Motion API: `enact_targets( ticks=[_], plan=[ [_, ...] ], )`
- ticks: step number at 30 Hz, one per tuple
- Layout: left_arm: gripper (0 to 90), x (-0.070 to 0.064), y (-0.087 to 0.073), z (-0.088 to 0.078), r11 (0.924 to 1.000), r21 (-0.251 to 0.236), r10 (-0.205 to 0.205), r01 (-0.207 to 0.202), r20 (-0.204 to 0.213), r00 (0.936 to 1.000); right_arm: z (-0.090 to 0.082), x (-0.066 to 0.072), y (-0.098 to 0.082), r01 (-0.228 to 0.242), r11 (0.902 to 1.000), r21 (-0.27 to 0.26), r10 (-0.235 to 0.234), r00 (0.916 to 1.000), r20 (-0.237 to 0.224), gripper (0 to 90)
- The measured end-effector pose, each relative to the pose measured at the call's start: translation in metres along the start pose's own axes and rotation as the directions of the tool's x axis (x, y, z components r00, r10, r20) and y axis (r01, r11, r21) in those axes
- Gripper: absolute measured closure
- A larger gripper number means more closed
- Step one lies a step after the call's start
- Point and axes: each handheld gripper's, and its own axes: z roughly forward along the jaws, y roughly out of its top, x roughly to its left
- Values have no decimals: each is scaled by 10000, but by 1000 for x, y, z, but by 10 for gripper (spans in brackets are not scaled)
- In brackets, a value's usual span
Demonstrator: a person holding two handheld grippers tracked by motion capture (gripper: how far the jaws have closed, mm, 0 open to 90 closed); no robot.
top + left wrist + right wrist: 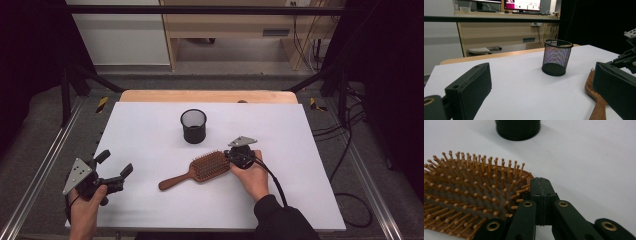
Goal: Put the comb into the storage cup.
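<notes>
The right tool [235, 155] sits at the right edge of the head of a brown wooden paddle hairbrush [199, 169], its jaws pressed together with no gap; in the right gripper view they meet at the brush's rim [540, 195], touching it, though whether they pinch the rim cannot be told. The person's right hand [252, 176] holds this tool from the near side. The left tool [114, 170] is at the near left corner of the surface, held by the left hand [86, 205], its jaws spread wide with nothing between them.

There is one hairbrush; it lies bristles up near the middle of the white surface [150, 130], handle pointing near-left. There is one black wire-mesh cylindrical cup [193, 126], standing upright just beyond the brush, apart from it. In the left gripper view the cup [556, 57] looks empty, its dark base showing through the mesh.
</notes>
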Motion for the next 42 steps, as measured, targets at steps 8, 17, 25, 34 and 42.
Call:
enact_targets(
  ticks=[8, 17, 25, 34, 42],
  plan=[
    [21, 0, 0, 0, 10000, 67, 67, -67, 26, 10000, 7, 25, 6, 239, 9997, -5, -239, 9986, -464, 900],
    [21, -1, 0, 0, 9999, 87, 65, -66, 47, 10000, 19, 54, 14, 646, 9979, -48, -648, 9930, -991, 900],
    [21, -1, 0, 1, 9999, 113, 67, -68, 87, 9999, 24, 65, 15, 761, 9971, -51, -762, 9904, -1156, 900],
    [22, -2, 0, 2, 9999, 148, 56, -58, 116, 9999, 23, 65, 15, 737, 9973, -51, -738, 9902, -1187, 900],
    [22, -3, 0, 3, 9997, 200, 105, -108, 171, 9998, 23, 65, 15, 688, 9976, -82, -693, 9900, -1232, 900]
  ],
)
